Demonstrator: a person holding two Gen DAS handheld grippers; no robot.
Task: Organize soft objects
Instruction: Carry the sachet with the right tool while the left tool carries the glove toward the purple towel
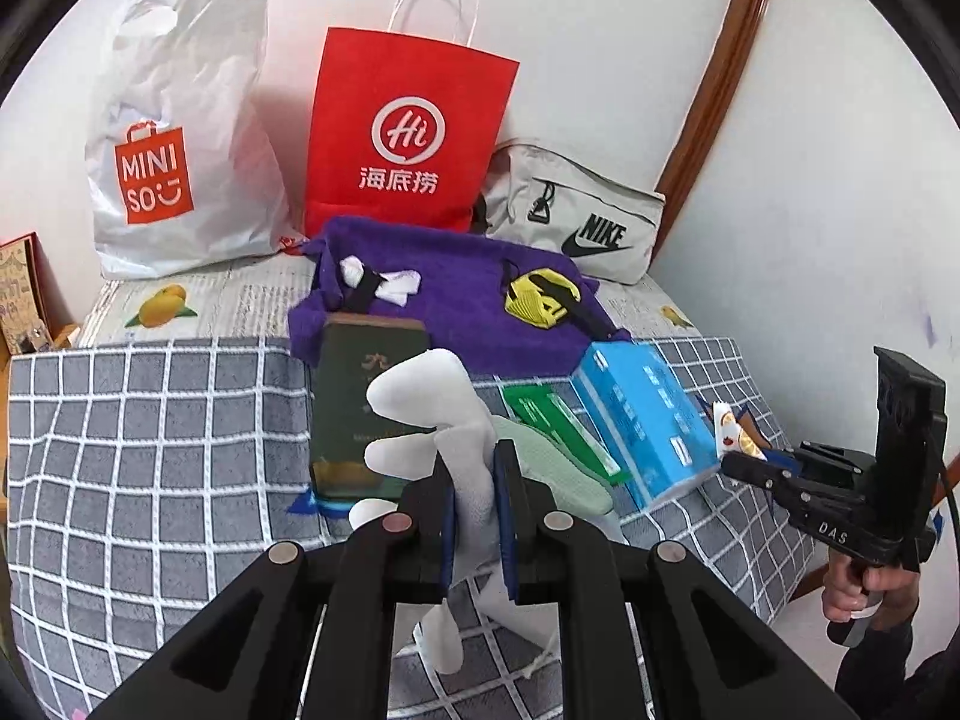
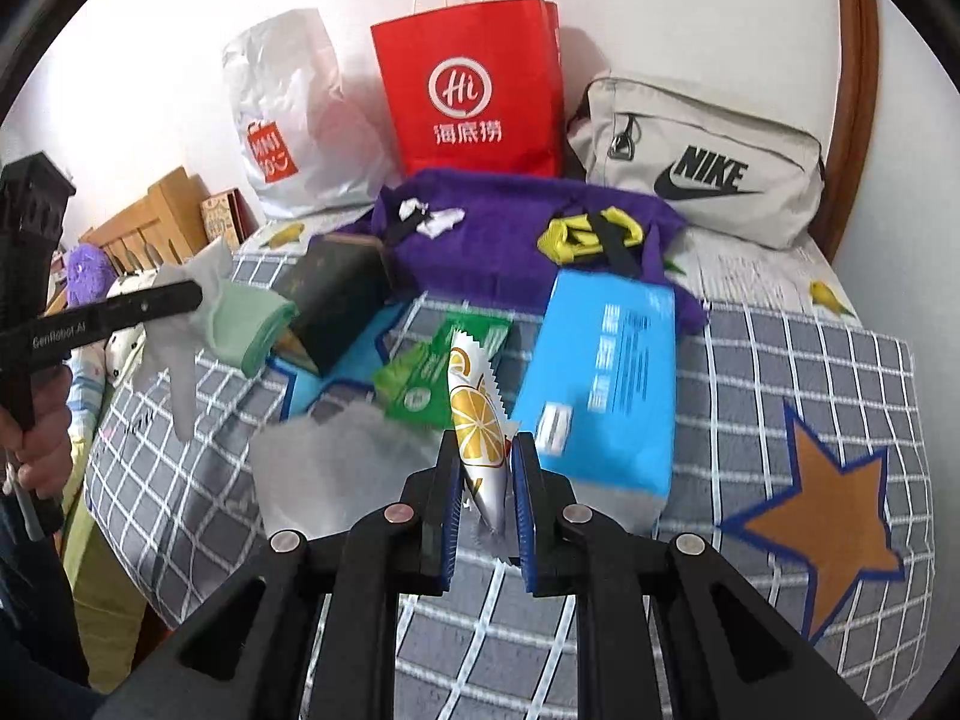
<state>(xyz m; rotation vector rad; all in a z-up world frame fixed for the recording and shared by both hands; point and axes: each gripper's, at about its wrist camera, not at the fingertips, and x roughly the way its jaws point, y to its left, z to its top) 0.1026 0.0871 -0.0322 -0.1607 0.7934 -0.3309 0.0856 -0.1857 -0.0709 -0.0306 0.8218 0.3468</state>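
Note:
My left gripper (image 1: 474, 468) is shut on a white and pale green glove (image 1: 432, 414), held above the grey checked blanket (image 1: 150, 450); the glove also shows in the right wrist view (image 2: 240, 312). My right gripper (image 2: 487, 456) is shut on a small sachet with an orange-slice print (image 2: 477, 420), lifted over the blanket; it shows at the right in the left wrist view (image 1: 735, 438). A purple towel (image 1: 456, 288) lies behind, with a white sock pair (image 1: 384, 282) and a yellow strap bundle (image 1: 540, 297) on it.
A dark green box (image 1: 354, 408), a green packet (image 1: 558, 426) and a blue tissue pack (image 1: 648, 420) lie on the blanket. A white Miniso bag (image 1: 180, 138), a red paper bag (image 1: 408, 132) and a grey Nike pouch (image 1: 576, 216) stand against the wall.

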